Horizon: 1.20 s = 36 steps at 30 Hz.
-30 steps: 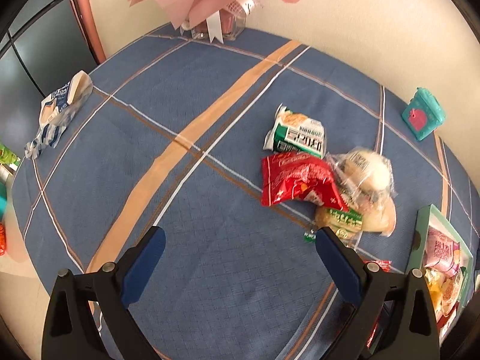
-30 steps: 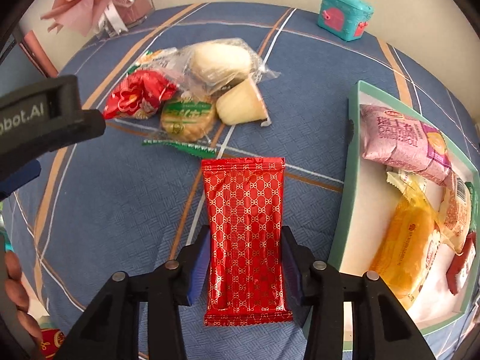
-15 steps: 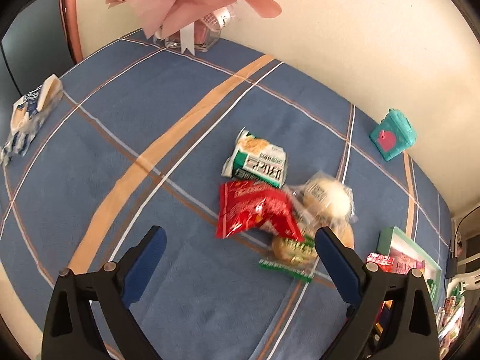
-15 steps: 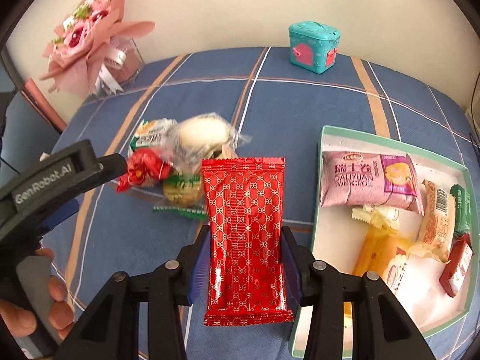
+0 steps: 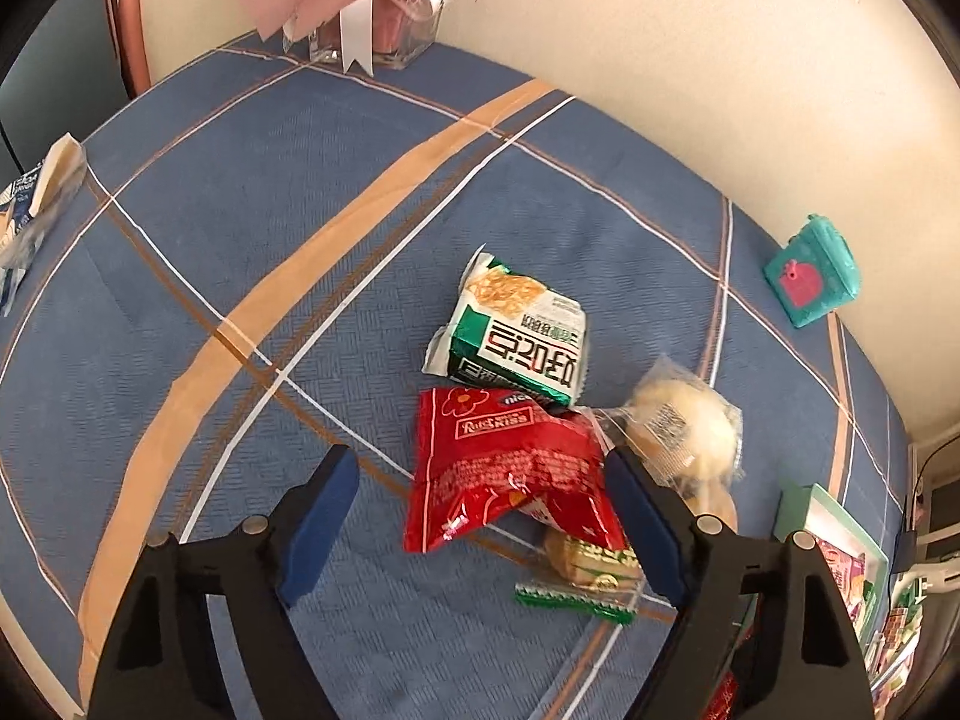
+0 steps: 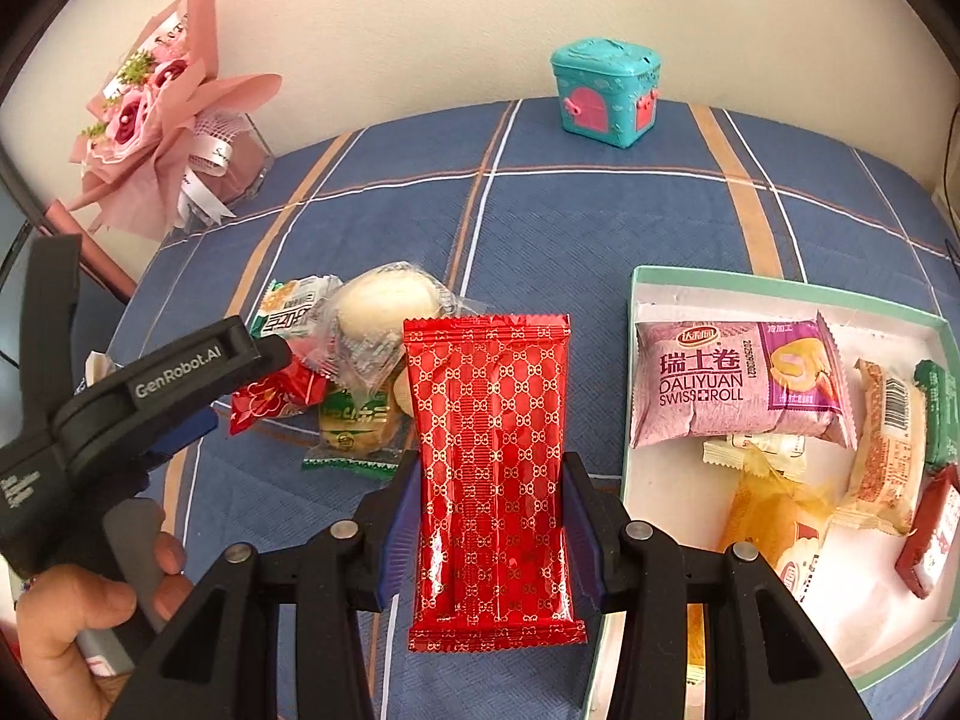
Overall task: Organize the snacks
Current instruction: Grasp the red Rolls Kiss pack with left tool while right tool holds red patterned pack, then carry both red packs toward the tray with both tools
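Right claw (image 6: 489,516) grips red packet (image 6: 492,468) | tray (image 6: 780,282): roughly six snacks

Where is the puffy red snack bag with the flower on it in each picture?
Left wrist view: the red snack bag lies low in the middle, between the open fingers of the left gripper.
Right wrist view: the same bag peeks out at middle left, partly hidden behind the left gripper.
Shared landmark: the teal toy box by the wall, in both views.
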Available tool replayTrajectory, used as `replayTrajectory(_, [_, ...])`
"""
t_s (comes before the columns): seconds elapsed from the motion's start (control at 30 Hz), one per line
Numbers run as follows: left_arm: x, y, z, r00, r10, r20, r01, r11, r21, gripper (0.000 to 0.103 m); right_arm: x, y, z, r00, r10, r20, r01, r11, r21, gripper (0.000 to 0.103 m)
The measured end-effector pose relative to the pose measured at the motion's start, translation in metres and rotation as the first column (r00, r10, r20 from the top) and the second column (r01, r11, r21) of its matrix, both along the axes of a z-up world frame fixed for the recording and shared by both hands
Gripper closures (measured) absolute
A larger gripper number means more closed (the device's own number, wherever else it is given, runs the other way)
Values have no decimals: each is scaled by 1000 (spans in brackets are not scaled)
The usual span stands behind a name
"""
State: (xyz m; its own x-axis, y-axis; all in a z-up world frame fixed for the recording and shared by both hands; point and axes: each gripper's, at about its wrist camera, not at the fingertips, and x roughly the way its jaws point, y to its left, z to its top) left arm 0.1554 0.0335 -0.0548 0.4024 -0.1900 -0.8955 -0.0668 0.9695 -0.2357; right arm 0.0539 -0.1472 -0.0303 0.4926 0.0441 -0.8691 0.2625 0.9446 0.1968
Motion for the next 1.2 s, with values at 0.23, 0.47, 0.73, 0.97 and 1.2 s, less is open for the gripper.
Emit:
replayTrajectory(0.23, [4,-4,-4,1000,-22,-7,22,999,-36,39,2,-5,-7,1000,-14,-18,15,1000,13,56])
replayTrajectory(0.47, [-2,-7,2,999,-36,-9,35,999,-24,48,2,-4,-7,1000,-15,-19,15,1000,11,56])
replayTrajectory(0.73, [-9,5,10,1000,11,-26,-13,998,-57,50,-1,-4,-1,1000,-9,-6,9,1000,9,56])
replayTrajectory(0.97, [-17,13,35,999,35,16,-34,996,-78,50,-7,-4,6,1000,-8,12,8,1000,7,56])
replayTrajectory(1.2, [-25,17,63,996,41,77,-33,994,-102,50,-10,-5,14,1000,-9,25,9,1000,9,56])
